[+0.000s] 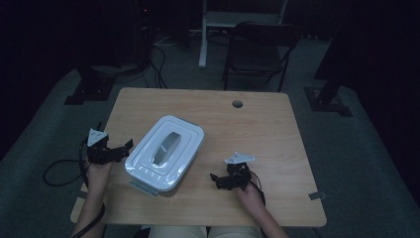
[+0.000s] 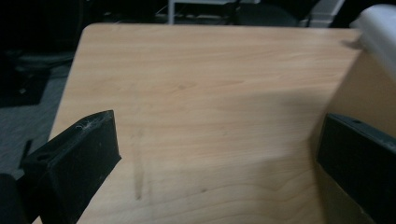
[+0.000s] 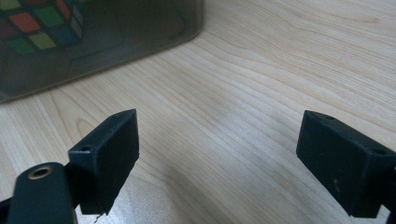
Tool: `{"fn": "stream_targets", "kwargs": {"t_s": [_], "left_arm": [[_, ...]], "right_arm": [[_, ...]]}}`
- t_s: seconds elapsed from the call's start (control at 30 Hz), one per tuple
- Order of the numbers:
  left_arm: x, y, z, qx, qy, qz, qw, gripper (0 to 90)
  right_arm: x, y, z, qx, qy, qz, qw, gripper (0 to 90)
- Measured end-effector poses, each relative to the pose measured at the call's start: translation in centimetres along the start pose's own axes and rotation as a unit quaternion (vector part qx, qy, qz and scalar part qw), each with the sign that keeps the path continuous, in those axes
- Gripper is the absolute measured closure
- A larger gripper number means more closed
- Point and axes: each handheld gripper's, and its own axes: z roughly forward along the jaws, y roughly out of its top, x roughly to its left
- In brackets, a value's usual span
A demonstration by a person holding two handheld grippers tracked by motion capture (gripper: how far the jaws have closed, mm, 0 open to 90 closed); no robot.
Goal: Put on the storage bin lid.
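Note:
A white-lidded storage box [image 1: 166, 151] with a grey handle [image 1: 166, 148] lies askew on the wooden table [image 1: 247, 134], left of centre. My left gripper [image 1: 125, 148] hovers at the table's left edge, open, its jaws pointing at the box's left side. Between its wide jaws in the left gripper view [image 2: 219, 140] is bare wood, with the lid's corner [image 2: 380, 28] at the upper right. My right gripper [image 1: 215, 181] rests to the right of the box, open and pointing toward it. The right gripper view [image 3: 219, 140] shows the box's clear wall [image 3: 102, 32] ahead and a colour cube [image 3: 42, 23] inside.
A round cable hole [image 1: 237, 104] sits near the table's far edge. A dark chair [image 1: 260, 49] and a white desk leg [image 1: 203, 34] stand beyond the table. Cables [image 1: 59, 171] trail over the floor at the left. The table's right half is bare wood.

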Motion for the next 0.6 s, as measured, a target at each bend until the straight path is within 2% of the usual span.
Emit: {"fn": "stream_targets", "kwargs": {"t_s": [0.2,0.5,0.6], "left_arm": [[-0.1,-1.3,1.1,0.015,0.014,0.002,0.9998,0.4],[-1.5,-2.3,2.5,0.036,-0.004,0.013,0.9992,0.4],[-1.9,-2.5,2.7,0.037,-0.011,0.009,0.9992,0.4]], "right_arm": [[0.0,0.0,0.0,0.001,0.000,0.000,1.0000,12.9],[-0.1,0.0,0.1,0.000,-0.005,0.002,1.0000,12.9],[-0.1,0.0,0.1,-0.002,-0.007,0.004,1.0000,12.9]]}}
